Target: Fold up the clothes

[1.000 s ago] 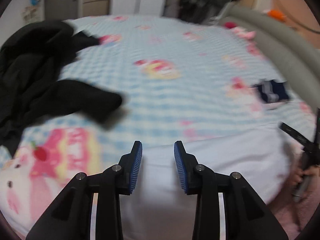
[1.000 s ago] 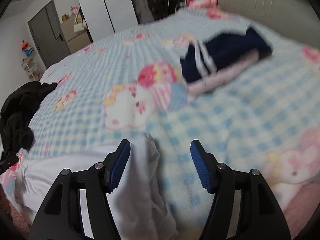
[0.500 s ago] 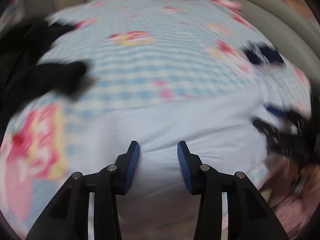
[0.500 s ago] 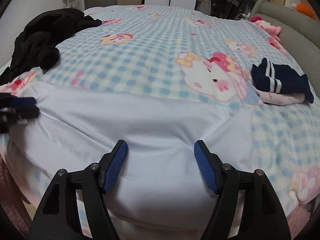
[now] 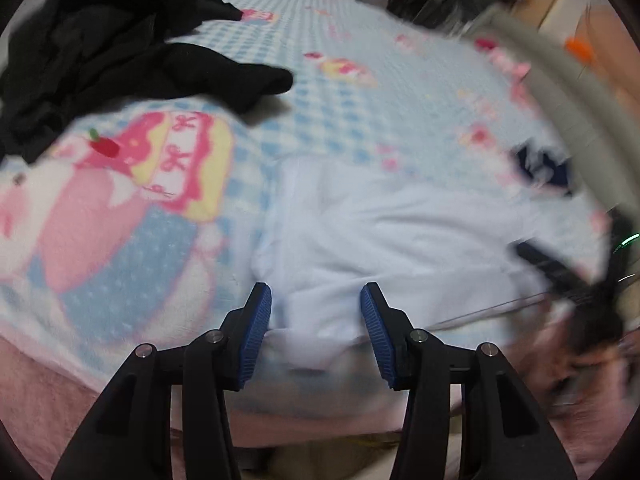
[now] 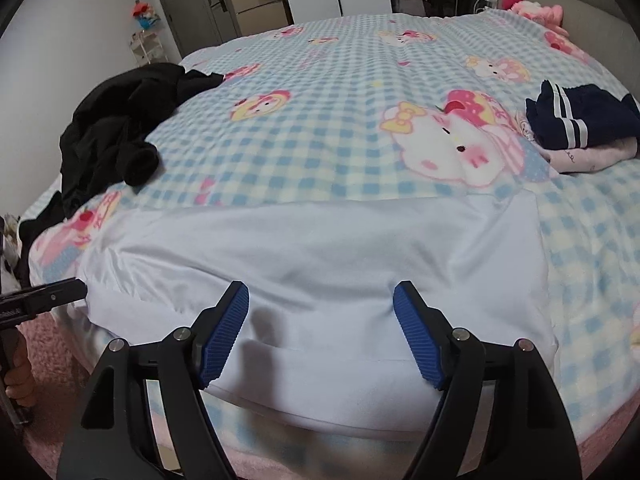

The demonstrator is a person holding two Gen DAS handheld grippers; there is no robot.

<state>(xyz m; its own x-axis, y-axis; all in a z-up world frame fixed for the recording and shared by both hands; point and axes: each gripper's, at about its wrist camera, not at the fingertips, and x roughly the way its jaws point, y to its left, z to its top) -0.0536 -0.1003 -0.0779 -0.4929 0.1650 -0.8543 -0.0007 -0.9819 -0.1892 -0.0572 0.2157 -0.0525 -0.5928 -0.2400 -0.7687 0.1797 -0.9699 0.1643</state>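
bed: checked cartoon blanket | on it: white garment, black clothes, navy-pink folded pile

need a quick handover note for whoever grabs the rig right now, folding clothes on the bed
Left tool: jaws opening, over the near left edge of the white garment, not gripping it.
Right tool: jaws opening above the garment's near edge, nothing held.
White garment lies spread flat along the bed's near edge.
Done, by the look of it: navy striped piece stacked on a pink one at right.
Left: fold the white garment, then the black heap at left.
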